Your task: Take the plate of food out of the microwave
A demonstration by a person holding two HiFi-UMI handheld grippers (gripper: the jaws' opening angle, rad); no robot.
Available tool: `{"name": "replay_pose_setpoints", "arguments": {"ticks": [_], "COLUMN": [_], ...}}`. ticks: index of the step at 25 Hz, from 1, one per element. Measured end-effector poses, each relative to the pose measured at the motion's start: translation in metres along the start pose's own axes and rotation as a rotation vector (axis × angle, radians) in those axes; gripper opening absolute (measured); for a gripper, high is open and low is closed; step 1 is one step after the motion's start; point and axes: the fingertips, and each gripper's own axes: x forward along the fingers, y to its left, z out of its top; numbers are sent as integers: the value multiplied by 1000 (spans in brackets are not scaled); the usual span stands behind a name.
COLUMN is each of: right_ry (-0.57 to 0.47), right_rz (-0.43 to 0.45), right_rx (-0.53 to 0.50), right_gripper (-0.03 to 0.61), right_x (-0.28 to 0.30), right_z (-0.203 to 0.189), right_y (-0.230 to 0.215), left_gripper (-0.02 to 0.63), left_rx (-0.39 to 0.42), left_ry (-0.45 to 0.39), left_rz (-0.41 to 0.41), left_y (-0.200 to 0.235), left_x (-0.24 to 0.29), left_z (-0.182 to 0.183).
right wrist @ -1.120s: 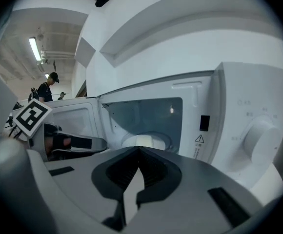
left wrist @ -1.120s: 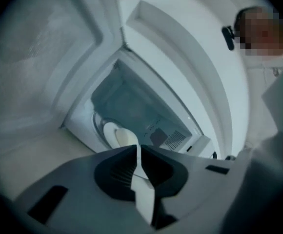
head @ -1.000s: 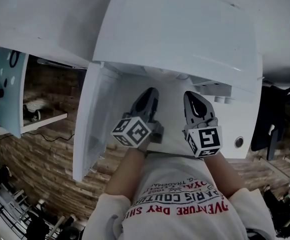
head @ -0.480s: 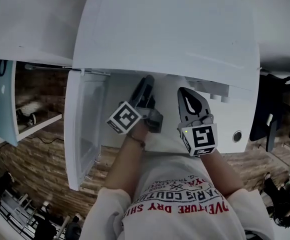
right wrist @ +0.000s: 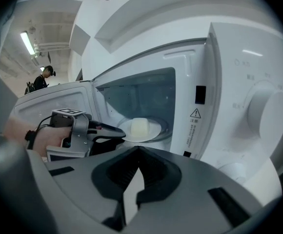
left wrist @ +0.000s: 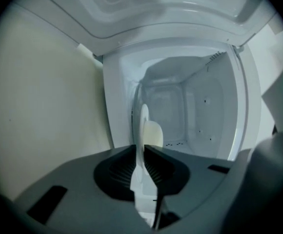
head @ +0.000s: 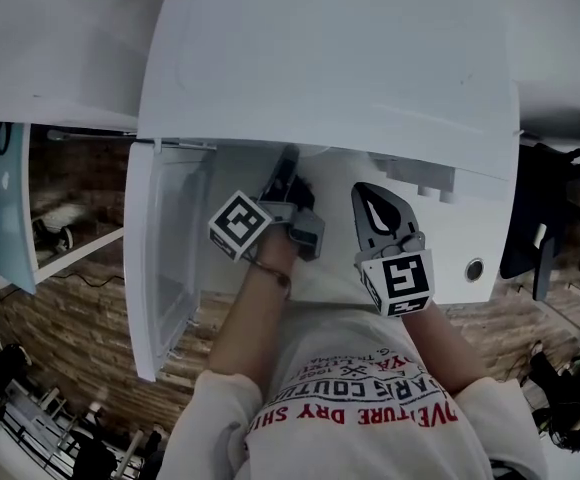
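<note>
From the head view, your left gripper (head: pixel 286 180) reaches into the open microwave (head: pixel 330 58). The smooth white door (head: pixel 165 258) is swung out to the left. Your right gripper (head: pixel 375 203) hangs outside, in front of the opening. The microwave's top hides what lies inside.

In the left gripper view you are turned on your side, so the plate (left wrist: pixel 142 118) appears edge-on: a thin, glossy white disc. Its rim runs between your ribbed dark pads. The jaws are closing on that rim and look to be pinching it. A pale, rounded block of food (left wrist: pixel 154 133) sits on the plate. Behind it the cavity (left wrist: pixel 205 111) is smooth and white, with small vent holes.

In the right gripper view your jaws are clenched together on nothing. Through the doorway you can see the round plate lying flat on the floor of the microwave, the food at its middle, and the left gripper at its near edge. A round dial (right wrist: pixel 264 112) sits on the panel to the right.

You seem to be at the grasping step, with the plate not yet out. Next, I judge, you should make the pinch firm, then draw the plate straight out and level. A glazed rim is slippery, and any tilt could slide the food off.
</note>
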Motion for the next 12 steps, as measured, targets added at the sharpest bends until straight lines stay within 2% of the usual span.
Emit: {"name": "replay_pose_setpoints", "arguments": {"ticks": [5,7,12], "right_ry": [29,30,33], "right_rz": [2,-1,-10], "right_rx": [3,2,-12], "right_gripper": [3,3,3], "right_x": [-4,-4,-8], "right_z": [-6,-8,-14], "right_y": [1,1,-2], "left_gripper": [40,15,14], "left_rx": [-38,-60,-54], "left_ry": [-7,-16,-6], "left_rz": [5,-19,-69], "left_y": [-1,-3,-8], "left_x": [-2,-3,-7], "left_z": [-2,-2,-5]}}
